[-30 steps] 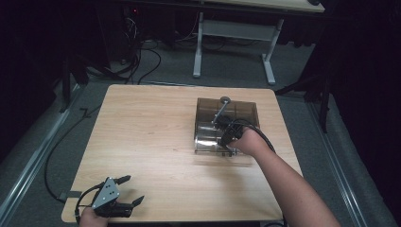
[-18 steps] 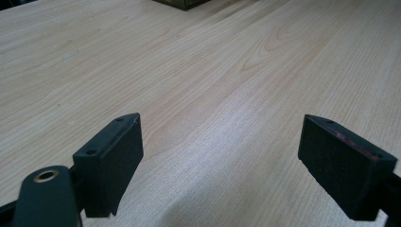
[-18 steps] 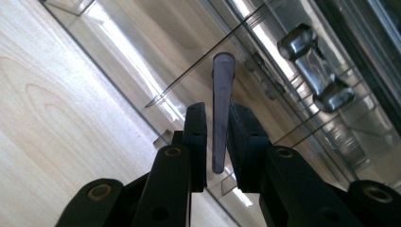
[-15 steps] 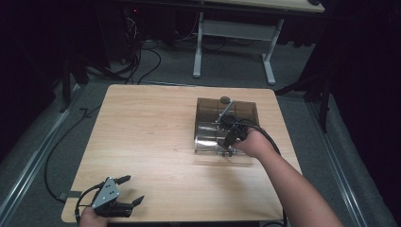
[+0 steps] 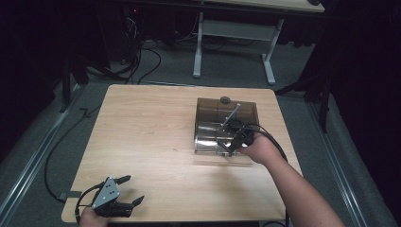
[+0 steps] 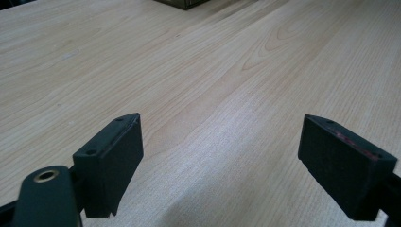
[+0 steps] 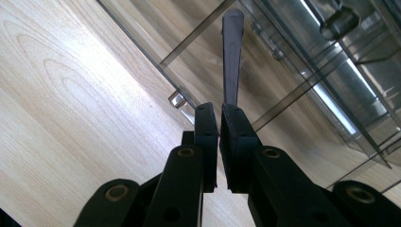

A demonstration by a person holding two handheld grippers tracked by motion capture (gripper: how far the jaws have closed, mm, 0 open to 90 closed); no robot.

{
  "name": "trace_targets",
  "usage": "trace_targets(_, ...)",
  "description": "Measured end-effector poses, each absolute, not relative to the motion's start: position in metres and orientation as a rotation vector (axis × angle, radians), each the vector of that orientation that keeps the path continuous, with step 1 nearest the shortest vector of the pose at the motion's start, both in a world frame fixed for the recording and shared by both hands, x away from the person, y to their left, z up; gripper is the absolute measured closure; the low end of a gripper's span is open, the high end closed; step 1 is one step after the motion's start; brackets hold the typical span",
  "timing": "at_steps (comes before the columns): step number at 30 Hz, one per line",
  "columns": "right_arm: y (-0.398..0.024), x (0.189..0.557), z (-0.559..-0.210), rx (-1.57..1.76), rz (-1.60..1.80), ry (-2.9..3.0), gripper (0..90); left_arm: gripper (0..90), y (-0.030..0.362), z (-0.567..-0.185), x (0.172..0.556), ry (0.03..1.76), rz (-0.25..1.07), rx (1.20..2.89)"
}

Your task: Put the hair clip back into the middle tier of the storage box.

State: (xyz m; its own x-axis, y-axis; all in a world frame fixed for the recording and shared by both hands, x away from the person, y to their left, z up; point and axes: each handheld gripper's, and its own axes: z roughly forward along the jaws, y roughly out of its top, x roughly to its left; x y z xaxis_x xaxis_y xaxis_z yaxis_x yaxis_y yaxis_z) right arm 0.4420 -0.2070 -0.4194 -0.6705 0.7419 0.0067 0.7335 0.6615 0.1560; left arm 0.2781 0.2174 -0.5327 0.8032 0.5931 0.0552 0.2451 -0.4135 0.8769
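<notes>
Right gripper (image 5: pixel 235 141) is sitting over the near edge of the box (image 5: pixel 208 106), a smoky clear plastic organizer on the right half of the table (image 5: pixel 142 137). In the right gripper view the jaws are clamping a thin dark utensil (image 7: pixel 231 56) by its near end, pads almost touching with just the flat handle between them. The utensil is pointing away from the gripper and slanting over the box's compartments; in the high view it is showing as a grey stick (image 5: pixel 231 115) angling toward the back of the box. Cannot tell whether it is a knife or a spoon handle, and cannot tell if its far tip is touching the box floor.

Compared with a second ago, the right hand (image 5: pixel 257 150) is sitting slightly nearer the person and lower in the high view, and the stick is looking longer and flatter. So the utensil is probably being lowered or slid into a compartment, not lifted out, though that is only a guess. Placement looks close but not finished, since the grip is not released.

A small dark round thing (image 5: pixel 225 100) is resting at the box's far rim.

Left gripper (image 5: pixel 126 191) is idling at the near-left table corner, same spot as before, jaws spread wide and holding nothing, bare wood between them in the left gripper view.
</notes>
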Motion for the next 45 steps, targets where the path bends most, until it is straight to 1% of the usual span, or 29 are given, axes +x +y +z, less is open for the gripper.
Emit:
trace_targets(5,-0.210,0.436,-0.419,1.312,0.225,2.794,85.5,15.1,0.216,-0.533,0.279,0.623,0.447,2.007)
trace_targets(16,-0.217,0.424,-0.421,1.285,0.277,2.793,84.7,15.0,0.217,-0.533,0.279,0.623,0.446,2.001)
trace_targets(19,-0.220,0.417,-0.426,1.276,0.312,2.785,79.3,15.0,0.217,-0.533,0.279,0.622,0.447,2.000)
trace_targets(28,-0.225,0.392,-0.440,1.240,0.443,2.738,70.0,15.0,0.217,-0.533,0.279,0.624,0.451,2.001)
trace_targets(37,-0.229,0.368,-0.457,1.192,0.604,2.654,64.6,15.1,0.217,-0.533,0.279,0.626,0.450,1.999)
trace_targets(45,-0.235,0.342,-0.479,1.166,0.854,2.529,58.4,15.0,0.217,-0.533,0.279,0.628,0.457,1.998)
